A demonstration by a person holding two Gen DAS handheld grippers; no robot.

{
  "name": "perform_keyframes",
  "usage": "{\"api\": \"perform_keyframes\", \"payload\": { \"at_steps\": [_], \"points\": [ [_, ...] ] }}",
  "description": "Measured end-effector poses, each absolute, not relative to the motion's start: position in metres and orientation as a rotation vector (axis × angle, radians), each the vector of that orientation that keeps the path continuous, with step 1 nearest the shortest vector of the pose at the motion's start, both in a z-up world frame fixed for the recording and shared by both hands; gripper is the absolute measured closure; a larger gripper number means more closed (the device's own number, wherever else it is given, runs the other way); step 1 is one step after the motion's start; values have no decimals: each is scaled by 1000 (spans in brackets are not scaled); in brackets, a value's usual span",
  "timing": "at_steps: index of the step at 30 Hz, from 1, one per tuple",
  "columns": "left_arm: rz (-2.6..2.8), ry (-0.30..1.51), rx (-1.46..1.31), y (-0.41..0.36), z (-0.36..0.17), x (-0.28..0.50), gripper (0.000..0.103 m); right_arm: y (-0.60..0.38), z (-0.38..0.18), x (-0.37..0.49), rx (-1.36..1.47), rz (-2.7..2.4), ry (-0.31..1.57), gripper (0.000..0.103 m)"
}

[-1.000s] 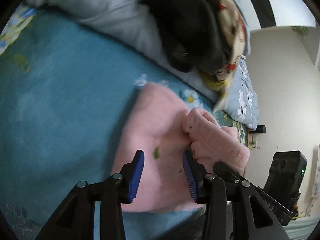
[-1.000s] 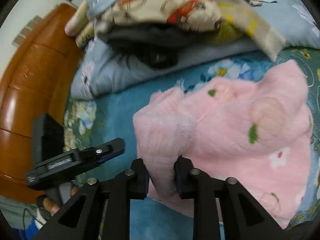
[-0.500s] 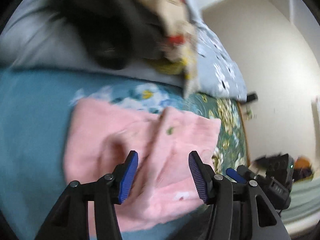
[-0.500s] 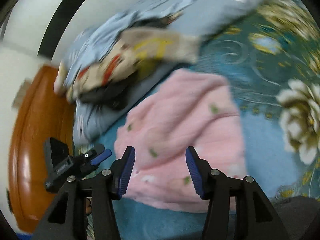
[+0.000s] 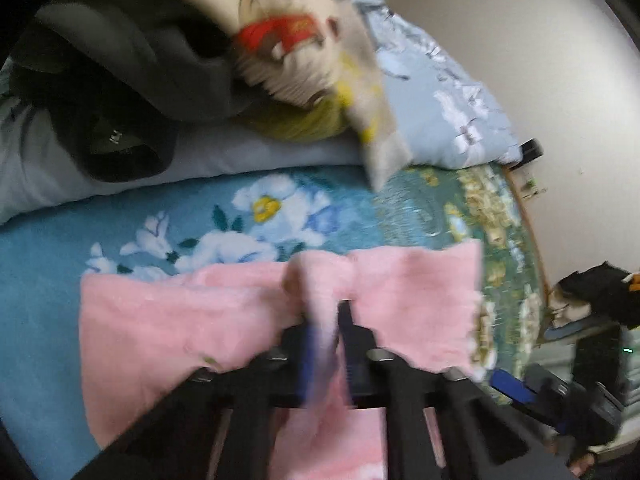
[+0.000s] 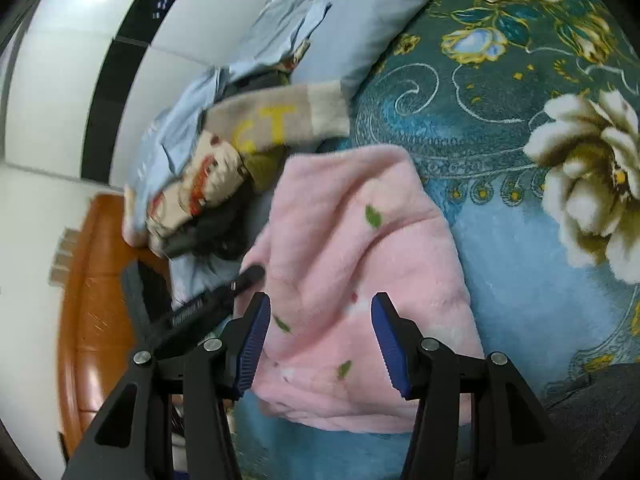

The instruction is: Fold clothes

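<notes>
A fluffy pink garment (image 5: 180, 312) with small green marks lies partly folded on the blue floral bedspread (image 5: 48, 248). It also shows in the right wrist view (image 6: 360, 240). My left gripper (image 5: 326, 344) is shut on a raised fold of the pink garment at its middle; this view is blurred. My right gripper (image 6: 320, 340) is open and empty, hovering just above the near edge of the garment. The left gripper (image 6: 224, 300) shows in the right wrist view at the garment's left side.
A heap of other clothes, dark (image 5: 120, 80) and beige with red print (image 5: 288, 40), lies on light blue pillows (image 5: 440, 100) behind the garment. A brown wooden headboard (image 6: 96, 300) stands at the left. A pale wall (image 5: 540, 80) is at the right.
The right gripper let go of the pink garment, opened and pulled back. The left gripper, open before, moved in and shut on a fold at the garment's middle.
</notes>
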State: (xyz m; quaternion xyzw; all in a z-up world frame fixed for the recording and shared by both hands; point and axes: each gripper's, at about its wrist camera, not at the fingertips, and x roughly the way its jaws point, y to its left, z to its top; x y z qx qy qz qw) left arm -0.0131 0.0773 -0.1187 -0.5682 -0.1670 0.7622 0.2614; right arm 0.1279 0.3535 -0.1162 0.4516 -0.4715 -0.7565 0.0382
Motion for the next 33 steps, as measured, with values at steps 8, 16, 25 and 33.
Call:
{"api": "perform_keyframes", "payload": {
  "at_steps": [8,16,25,33],
  "points": [
    [2194,-545,-1584,-2,-103,4,94,364,-121,135,1288,-2227,-1578,49],
    [2177,-525,-1734,-6,-128,18,44,361,-122,135,1304,-2225,-1552,49],
    [1932,-861,-1823,-16,-176,32,36,359,-127,132,1336,-2181,-1569,48],
    [2025,-765,-1745,7,-160,37,84,360,-128,134,1327,-2178,-1592,48]
  ]
}}
